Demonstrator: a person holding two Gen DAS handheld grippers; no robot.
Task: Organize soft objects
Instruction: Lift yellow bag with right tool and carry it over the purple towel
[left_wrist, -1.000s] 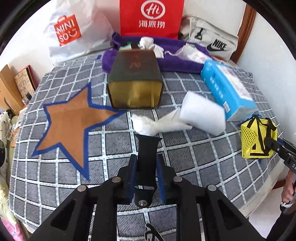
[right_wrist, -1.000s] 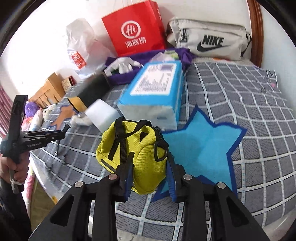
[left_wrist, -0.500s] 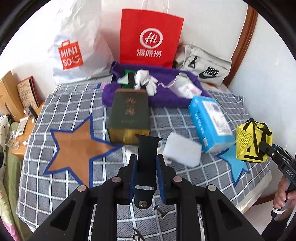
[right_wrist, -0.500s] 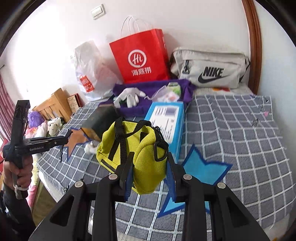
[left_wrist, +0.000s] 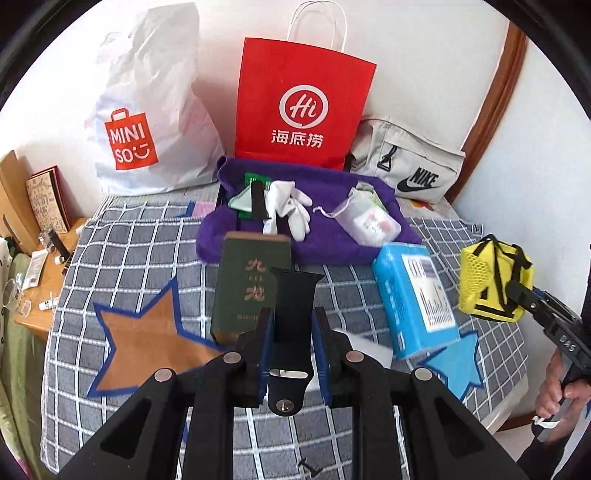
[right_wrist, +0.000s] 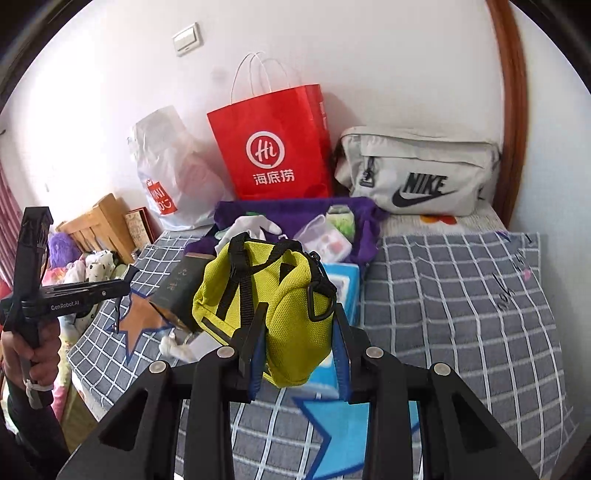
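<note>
My left gripper (left_wrist: 291, 325) is shut on a black watch strap (left_wrist: 293, 306) and holds it above the checked bedspread (left_wrist: 147, 236). My right gripper (right_wrist: 299, 332) is shut on a small yellow pouch (right_wrist: 284, 295) with black straps, also held in the air; the pouch shows at the right of the left wrist view (left_wrist: 493, 282). A purple cloth (left_wrist: 325, 240) at the back holds white gloves (left_wrist: 291, 206), a clear pouch (left_wrist: 369, 221) and a green packet (left_wrist: 255, 184). A white foam block (left_wrist: 373, 347) lies behind my left fingers.
A dark green box (left_wrist: 251, 284) and a blue tissue pack (left_wrist: 413, 299) lie mid-bed. An orange star (left_wrist: 147, 339) and a blue star (right_wrist: 354, 435) mark the spread. A white Miniso bag (left_wrist: 147, 110), red paper bag (left_wrist: 303, 107) and grey Nike bag (left_wrist: 410, 166) stand along the wall.
Both grippers have risen and pulled back from the bed, each still holding its object. The bed items look smaller and farther away; more wall and bags are in view.
</note>
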